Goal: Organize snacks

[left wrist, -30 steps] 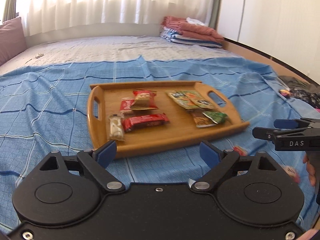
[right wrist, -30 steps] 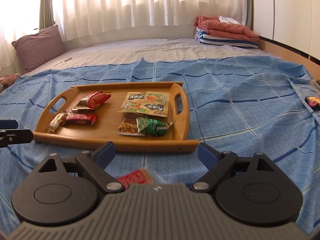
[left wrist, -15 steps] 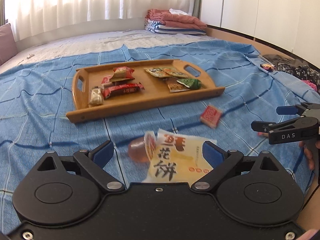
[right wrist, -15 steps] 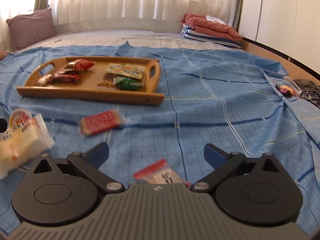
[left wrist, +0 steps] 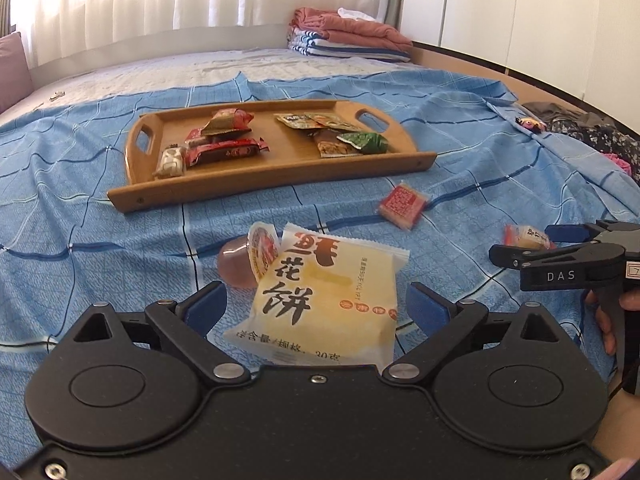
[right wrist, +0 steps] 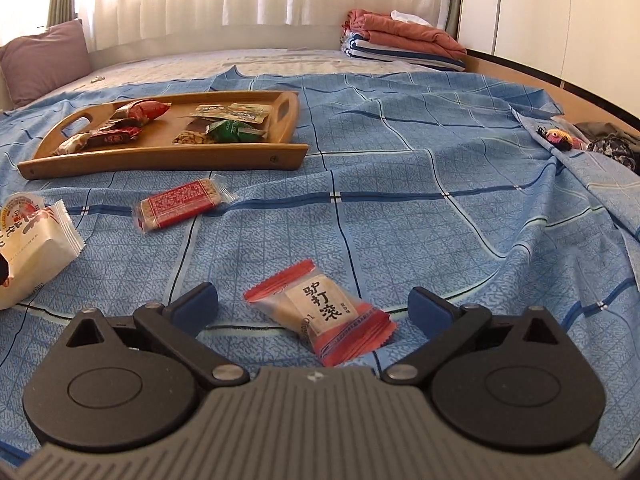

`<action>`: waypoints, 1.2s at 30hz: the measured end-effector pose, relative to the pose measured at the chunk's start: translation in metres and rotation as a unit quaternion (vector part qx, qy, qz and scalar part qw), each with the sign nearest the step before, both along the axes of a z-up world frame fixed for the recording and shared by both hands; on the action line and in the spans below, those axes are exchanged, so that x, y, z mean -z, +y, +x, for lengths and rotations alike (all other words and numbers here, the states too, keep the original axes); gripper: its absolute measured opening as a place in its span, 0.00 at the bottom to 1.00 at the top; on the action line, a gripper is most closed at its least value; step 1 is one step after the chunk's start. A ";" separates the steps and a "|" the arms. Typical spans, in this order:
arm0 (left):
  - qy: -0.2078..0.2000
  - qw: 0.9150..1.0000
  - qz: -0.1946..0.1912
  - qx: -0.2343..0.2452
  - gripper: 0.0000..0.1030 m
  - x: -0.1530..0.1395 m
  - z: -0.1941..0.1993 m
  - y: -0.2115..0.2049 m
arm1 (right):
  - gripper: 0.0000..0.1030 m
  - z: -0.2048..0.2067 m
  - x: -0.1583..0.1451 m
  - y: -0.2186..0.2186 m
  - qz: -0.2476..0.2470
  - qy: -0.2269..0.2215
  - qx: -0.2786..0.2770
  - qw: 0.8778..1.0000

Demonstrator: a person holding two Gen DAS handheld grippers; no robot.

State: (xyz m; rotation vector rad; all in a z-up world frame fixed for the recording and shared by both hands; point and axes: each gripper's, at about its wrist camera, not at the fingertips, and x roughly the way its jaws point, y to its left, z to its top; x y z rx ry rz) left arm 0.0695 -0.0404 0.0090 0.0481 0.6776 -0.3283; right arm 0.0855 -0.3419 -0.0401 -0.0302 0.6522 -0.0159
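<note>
A wooden tray (left wrist: 272, 172) lies on the blue bedspread, with red snack packets at its left and green and orange ones at its right. My left gripper (left wrist: 318, 304) is open around a yellow pastry packet (left wrist: 320, 300) lying on the cloth, pads clear of it. A jelly cup (left wrist: 240, 264) leans against that packet. My right gripper (right wrist: 313, 305) is open around an orange-red candy packet (right wrist: 324, 316), not touching it. In the left wrist view the right gripper (left wrist: 524, 242) shows at the right edge. A red flat packet (right wrist: 180, 202) lies loose before the tray (right wrist: 160, 162).
Folded blankets (left wrist: 348, 34) sit at the bed's far right and a purple pillow (right wrist: 44, 60) at the far left. Dark clothes and a small toy (right wrist: 560, 138) lie by the right edge. A hand (left wrist: 604, 320) holds the right gripper's handle.
Both grippers have drawn back from the tray and sunk toward the bedspread. The pastry packet and the candy packet have come into view between their jaws, which stand slightly wider.
</note>
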 end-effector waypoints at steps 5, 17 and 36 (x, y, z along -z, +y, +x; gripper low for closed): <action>0.006 1.000 0.004 0.000 0.93 0.008 0.003 -0.004 | 1.00 -0.001 0.003 -0.001 0.007 -0.002 0.003 1.000; 0.017 1.000 0.009 -0.001 0.89 0.014 0.009 -0.011 | 1.00 0.002 0.004 -0.001 0.004 0.003 0.004 1.000; 0.033 0.999 -0.014 -0.004 0.72 0.009 0.009 -0.003 | 0.72 -0.013 -0.002 0.020 0.016 -0.005 -0.016 1.000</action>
